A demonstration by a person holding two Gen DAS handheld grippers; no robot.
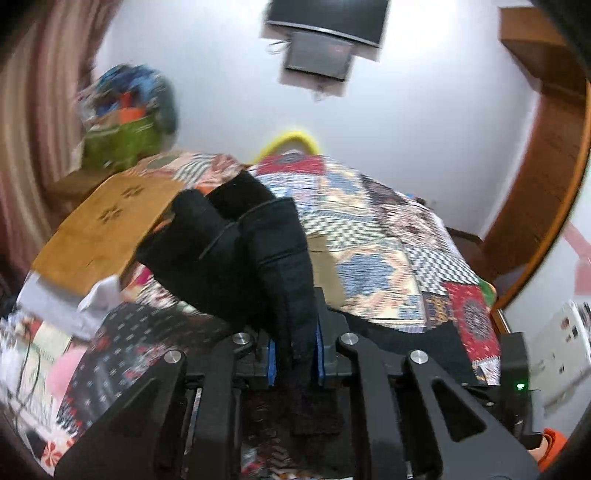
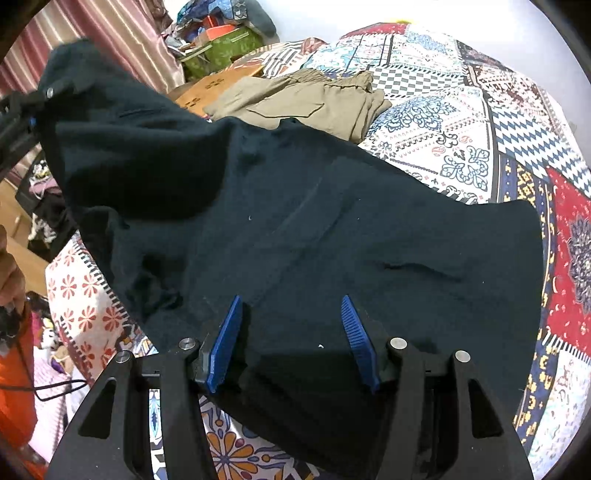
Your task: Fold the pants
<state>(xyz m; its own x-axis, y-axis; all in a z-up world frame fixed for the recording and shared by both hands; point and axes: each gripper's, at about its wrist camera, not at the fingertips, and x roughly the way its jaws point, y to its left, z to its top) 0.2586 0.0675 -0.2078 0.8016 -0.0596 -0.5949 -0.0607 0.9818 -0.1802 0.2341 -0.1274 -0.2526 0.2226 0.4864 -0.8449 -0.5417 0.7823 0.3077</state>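
Note:
Dark navy pants [image 2: 314, 229] lie spread over the patchwork bedspread [image 2: 461, 155]. One end of them is lifted at the upper left of the right wrist view, where my left gripper [image 2: 35, 114] holds it. In the left wrist view the left gripper [image 1: 295, 354] is shut on a bunched fold of the pants [image 1: 229, 251], which hang in front of it above the bed. My right gripper [image 2: 291, 341] stands open just over the flat part of the pants near the bed's front edge. Its blue pads [image 2: 225, 343] are set apart with only flat cloth beneath them.
Khaki pants [image 2: 306, 103] lie folded further back on the bed. A green bag [image 2: 221, 48] full of clutter stands by the striped curtain [image 2: 110, 33], beside a brown board [image 1: 103, 229]. A screen [image 1: 325, 22] hangs on the white wall. A person's hand [image 2: 11, 273] shows at the left edge.

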